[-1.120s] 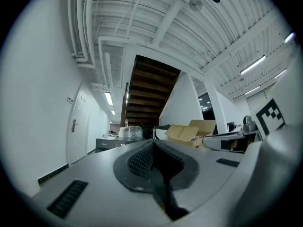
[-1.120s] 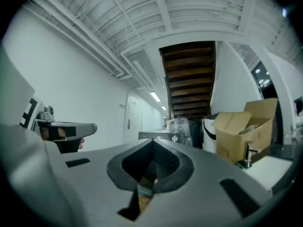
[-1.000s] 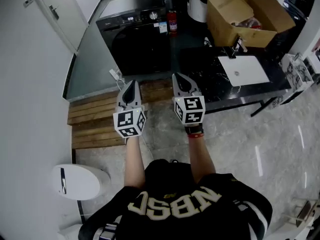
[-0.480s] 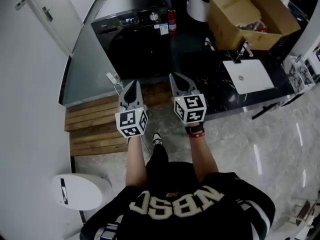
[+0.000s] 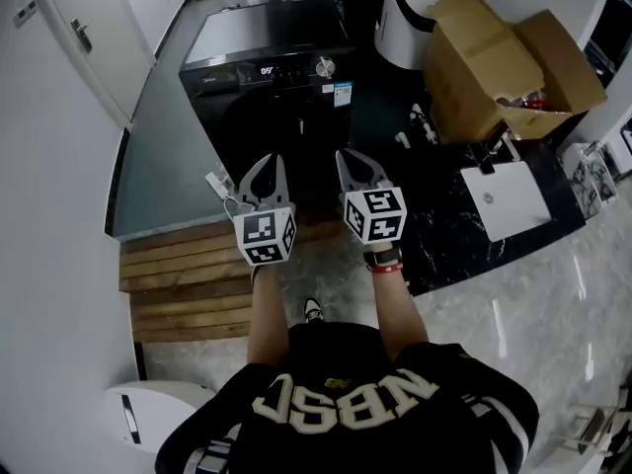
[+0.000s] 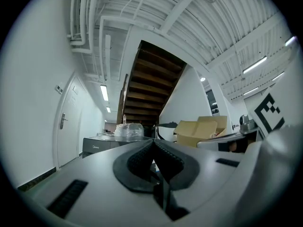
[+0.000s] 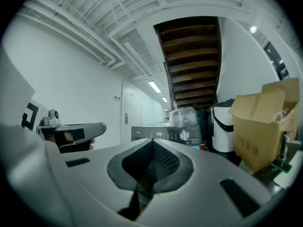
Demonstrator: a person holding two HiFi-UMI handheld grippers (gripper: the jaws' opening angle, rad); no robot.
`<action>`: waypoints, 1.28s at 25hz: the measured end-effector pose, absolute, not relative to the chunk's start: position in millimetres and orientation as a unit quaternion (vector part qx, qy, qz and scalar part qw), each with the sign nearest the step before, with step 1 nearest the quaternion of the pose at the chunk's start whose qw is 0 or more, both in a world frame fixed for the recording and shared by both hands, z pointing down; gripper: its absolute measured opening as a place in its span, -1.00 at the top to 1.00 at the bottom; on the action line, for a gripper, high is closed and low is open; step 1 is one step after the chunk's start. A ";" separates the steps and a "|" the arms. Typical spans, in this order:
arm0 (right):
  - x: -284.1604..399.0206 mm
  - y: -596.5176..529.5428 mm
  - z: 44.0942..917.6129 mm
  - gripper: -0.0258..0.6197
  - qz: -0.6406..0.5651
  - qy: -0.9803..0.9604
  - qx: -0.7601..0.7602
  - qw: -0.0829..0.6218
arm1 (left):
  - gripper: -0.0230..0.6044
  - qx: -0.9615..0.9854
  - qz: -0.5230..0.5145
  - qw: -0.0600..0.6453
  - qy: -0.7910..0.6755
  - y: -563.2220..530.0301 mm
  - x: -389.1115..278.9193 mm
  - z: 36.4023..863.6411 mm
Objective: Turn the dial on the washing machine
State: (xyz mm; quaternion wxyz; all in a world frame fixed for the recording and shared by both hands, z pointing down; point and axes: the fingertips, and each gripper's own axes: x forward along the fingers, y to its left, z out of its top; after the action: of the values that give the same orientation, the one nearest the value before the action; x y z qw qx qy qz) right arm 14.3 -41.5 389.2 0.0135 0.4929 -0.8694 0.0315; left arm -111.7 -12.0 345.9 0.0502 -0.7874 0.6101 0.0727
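Observation:
A black washing machine (image 5: 276, 87) stands ahead of me, with a lit display and a round silver dial (image 5: 324, 66) at the right of its control panel. The right gripper view shows the dial (image 7: 184, 135) beyond the jaws. My left gripper (image 5: 264, 165) and right gripper (image 5: 348, 157) are held side by side in the air, short of the machine's front, both shut with nothing between the jaws. In the left gripper view the left gripper (image 6: 153, 143) points past the machine's left part (image 6: 102, 144).
An open cardboard box (image 5: 504, 62) sits at the right behind a black marble counter (image 5: 444, 215) with a white sink (image 5: 509, 197). A wooden slat platform (image 5: 188, 279) lies on the floor at left. A white door (image 5: 74, 38) is at far left, a white bin (image 5: 420, 18) beside the machine.
I have stepped forward: the washing machine has come nearer and lower in the head view. Both grippers stay shut and side by side.

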 end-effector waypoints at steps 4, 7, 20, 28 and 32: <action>-11.8 -86.8 390.5 0.90 0.026 -0.866 0.498 0.029 | 0.88 -0.795 0.067 0.039 0.601 -57.0 -132.9 352.3; -23.2 -110.0 394.5 0.89 0.027 -0.862 0.505 0.037 | 0.88 -0.800 0.066 0.033 0.595 -79.5 -144.5 358.6; -23.9 -206.7 409.3 0.85 0.012 -0.852 0.519 0.073 | 0.88 -0.808 0.068 0.014 0.584 -169.5 -147.0 381.2; -25.4 -293.4 412.8 0.81 -0.010 -0.854 0.511 0.100 | 0.88 -0.805 0.055 0.010 0.591 -250.6 -145.6 381.3; -18.1 -328.3 409.9 0.75 -0.038 -0.844 0.522 0.117 | 0.88 -0.810 0.043 0.016 0.585 -279.6 -137.0 383.3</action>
State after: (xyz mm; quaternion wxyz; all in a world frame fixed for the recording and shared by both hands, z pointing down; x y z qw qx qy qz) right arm -18.1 -328.3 409.9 0.1174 0.5225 -0.8437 -0.0383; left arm -137.0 -279.6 383.3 0.0165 -0.8099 0.5847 0.0433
